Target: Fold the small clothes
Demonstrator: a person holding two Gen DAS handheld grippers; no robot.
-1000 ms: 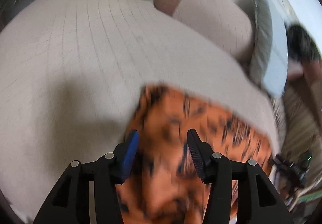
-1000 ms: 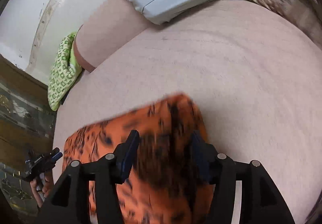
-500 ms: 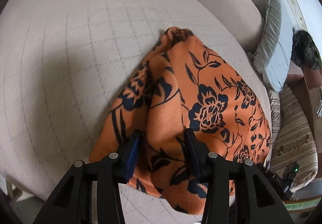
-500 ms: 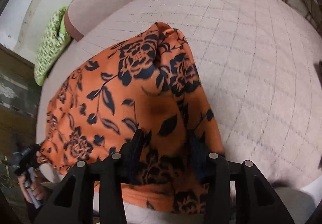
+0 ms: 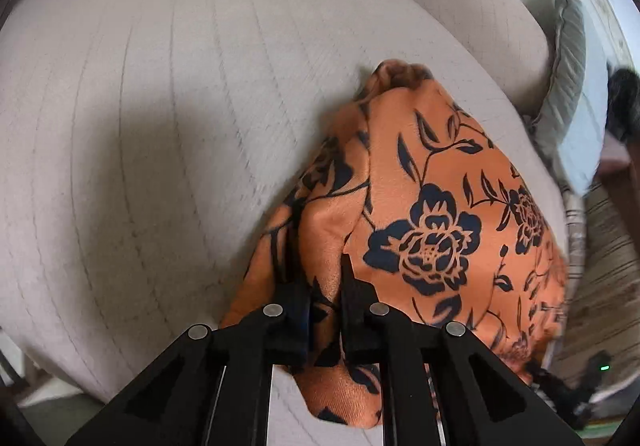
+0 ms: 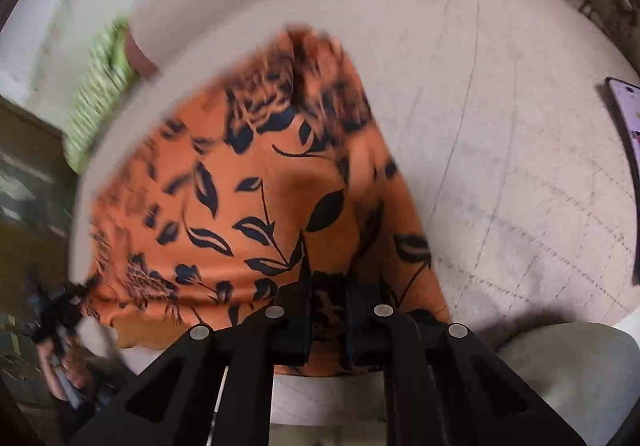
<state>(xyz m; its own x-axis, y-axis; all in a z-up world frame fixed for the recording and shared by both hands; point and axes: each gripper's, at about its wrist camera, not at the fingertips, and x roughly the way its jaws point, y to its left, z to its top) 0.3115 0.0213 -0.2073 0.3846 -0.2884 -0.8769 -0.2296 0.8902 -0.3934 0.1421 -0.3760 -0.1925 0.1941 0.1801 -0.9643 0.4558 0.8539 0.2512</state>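
An orange garment with a dark floral print (image 5: 424, 205) lies bunched on the quilted beige bed cover (image 5: 140, 125). My left gripper (image 5: 325, 298) is shut on the garment's near left edge. In the right wrist view the same garment (image 6: 248, 197) spreads to the left, and my right gripper (image 6: 327, 298) is shut on its near right edge. The garment's far end is gathered into a crumpled peak. The cloth hides the fingertips of both grippers.
A green patterned pillow (image 6: 96, 101) and a grey-blue pillow (image 5: 568, 85) lie at the bed's far side. A phone (image 6: 628, 125) lies on the cover at the right. The other gripper and hand (image 6: 56, 318) show at lower left.
Both grippers have closed on the garment's near edge; their jaws were wider apart before. The garment now lies stretched toward me, and both views are blurred by motion.
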